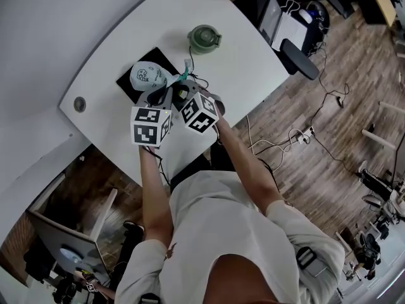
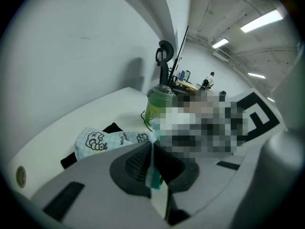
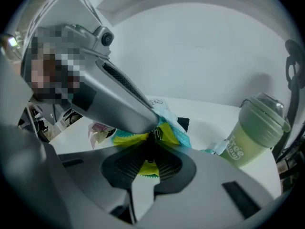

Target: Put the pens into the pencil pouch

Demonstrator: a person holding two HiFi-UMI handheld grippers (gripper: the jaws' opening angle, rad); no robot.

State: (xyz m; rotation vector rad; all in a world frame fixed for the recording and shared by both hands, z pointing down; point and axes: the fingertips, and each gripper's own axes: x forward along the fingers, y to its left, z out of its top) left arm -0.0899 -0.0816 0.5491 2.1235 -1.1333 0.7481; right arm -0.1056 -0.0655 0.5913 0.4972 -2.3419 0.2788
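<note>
Soft printed pouch, pinched twice.
Left gripper clamps its thin edge; right gripper clamps the crumpled yellow lining.

White curved desk, wood floor w/ cables, black chair, ceiling strip lights.

Cup stands behind pouch on table.

From overhead, left tool and right tool hide the pouch's near end.
</note>
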